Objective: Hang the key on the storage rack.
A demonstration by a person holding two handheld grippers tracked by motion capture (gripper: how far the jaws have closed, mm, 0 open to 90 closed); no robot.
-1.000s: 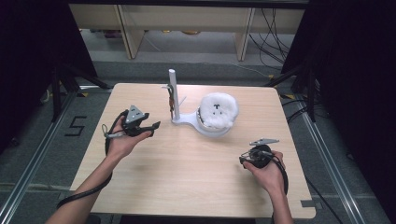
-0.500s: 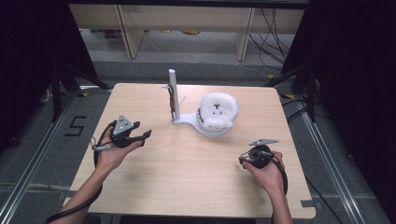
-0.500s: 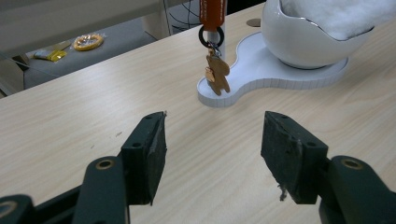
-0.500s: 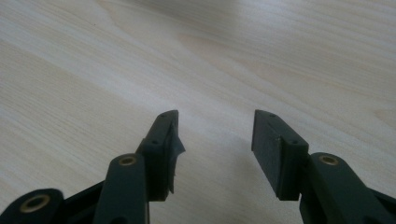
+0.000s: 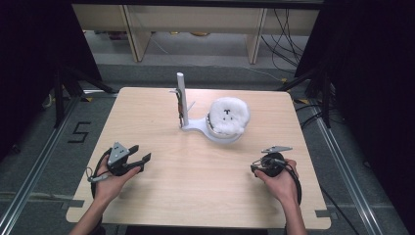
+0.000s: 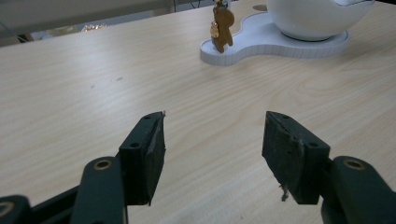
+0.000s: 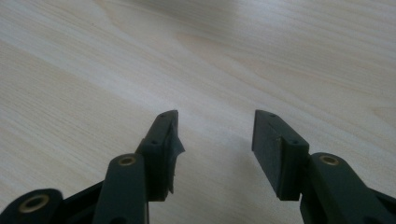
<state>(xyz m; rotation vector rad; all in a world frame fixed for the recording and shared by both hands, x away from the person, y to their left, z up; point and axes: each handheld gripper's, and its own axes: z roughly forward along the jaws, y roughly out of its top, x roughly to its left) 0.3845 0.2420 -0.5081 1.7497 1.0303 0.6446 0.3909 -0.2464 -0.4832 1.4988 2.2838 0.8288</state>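
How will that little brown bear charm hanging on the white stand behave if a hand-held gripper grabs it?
The bear charm dangles from the stand just above the base, so it will probably swing away when nudged. It looks small and light, likely rigid. The narrow upright post might tip if the charm is pulled sideways.

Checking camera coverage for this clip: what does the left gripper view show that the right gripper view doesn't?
Left gripper view: a small brown figure hanging over a white stand base, with a white rounded body on the base's far end, all beyond the left gripper and its open, empty jaws. Right gripper view: the right gripper, jaws open over bare wood. Shared: the light wooden table, and nothing held.
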